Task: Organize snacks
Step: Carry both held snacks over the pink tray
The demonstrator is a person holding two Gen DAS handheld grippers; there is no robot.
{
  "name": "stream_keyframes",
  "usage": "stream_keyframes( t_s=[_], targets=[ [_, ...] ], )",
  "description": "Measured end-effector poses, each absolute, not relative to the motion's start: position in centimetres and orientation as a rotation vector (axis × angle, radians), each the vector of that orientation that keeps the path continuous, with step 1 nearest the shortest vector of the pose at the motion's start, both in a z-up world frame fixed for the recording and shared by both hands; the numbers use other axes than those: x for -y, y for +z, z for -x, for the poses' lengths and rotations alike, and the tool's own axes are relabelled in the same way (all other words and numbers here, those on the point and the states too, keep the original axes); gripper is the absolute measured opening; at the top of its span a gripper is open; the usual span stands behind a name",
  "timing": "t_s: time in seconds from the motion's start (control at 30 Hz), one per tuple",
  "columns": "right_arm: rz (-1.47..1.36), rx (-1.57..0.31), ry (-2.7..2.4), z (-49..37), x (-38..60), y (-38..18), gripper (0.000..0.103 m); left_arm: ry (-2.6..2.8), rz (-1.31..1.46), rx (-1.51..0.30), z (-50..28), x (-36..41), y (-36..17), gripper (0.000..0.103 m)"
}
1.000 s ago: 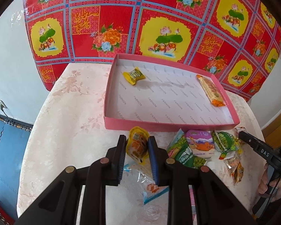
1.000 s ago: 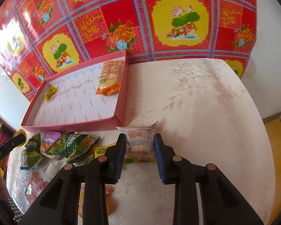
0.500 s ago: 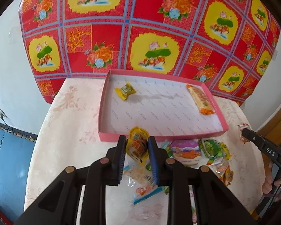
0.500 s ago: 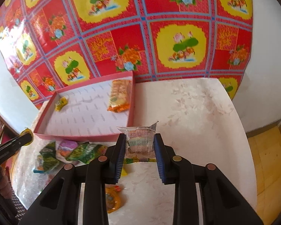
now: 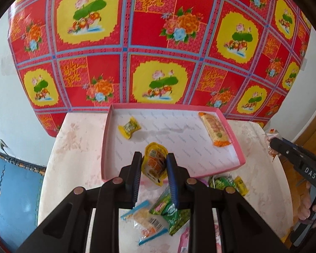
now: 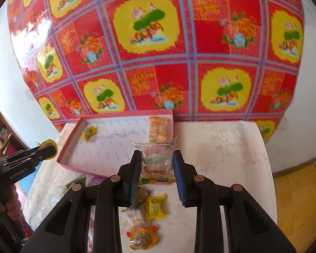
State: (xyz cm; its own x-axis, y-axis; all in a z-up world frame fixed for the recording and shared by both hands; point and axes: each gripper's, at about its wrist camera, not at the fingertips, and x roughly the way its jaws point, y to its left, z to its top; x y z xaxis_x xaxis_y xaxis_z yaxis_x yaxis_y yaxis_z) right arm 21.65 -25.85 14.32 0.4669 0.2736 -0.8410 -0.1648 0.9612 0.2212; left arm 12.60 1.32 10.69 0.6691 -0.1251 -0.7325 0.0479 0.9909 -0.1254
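Observation:
My left gripper [image 5: 153, 162] is shut on a yellow jelly cup [image 5: 154, 163] and holds it above the near edge of the pink tray [image 5: 236, 145]. My right gripper [image 6: 158, 158] is shut on a clear-wrapped snack packet [image 6: 155, 156], raised above the table near the tray's right corner [image 6: 172, 113]. In the tray lie a small yellow candy [image 5: 129, 127] at the back left and a long orange cracker packet [image 5: 214, 129] at the right. The right gripper also shows at the right edge of the left wrist view [image 5: 272, 142].
Loose snacks lie on the marbled table in front of the tray: green pea packets [image 5: 174, 215], a clear packet with blue edges [image 5: 145, 223], yellow candies [image 6: 154, 207] and an orange jelly cup [image 6: 142, 238]. A red patterned cloth hangs behind [image 5: 158, 42].
Both grippers have risen and moved forward with their snacks. The left one now hangs over the tray's near edge; the right one has come closer to the tray's right corner.

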Motion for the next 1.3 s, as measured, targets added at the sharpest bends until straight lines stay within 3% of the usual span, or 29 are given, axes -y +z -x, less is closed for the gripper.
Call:
stream_keyframes(
  t_s=[0.53, 1.3],
  targets=[
    [-0.112, -1.061, 0.335, -26.7, 23.0, 14.9, 0.031, -0.080, 0.106, -0.820, -16.3, -1.5, 12.5, 0.024],
    [-0.111, -1.197, 0.392, -30.3, 18.5, 6.8, 0.031, -0.048, 0.132, -0.957, -19.3, -1.6, 5.5, 0.024]
  ],
)
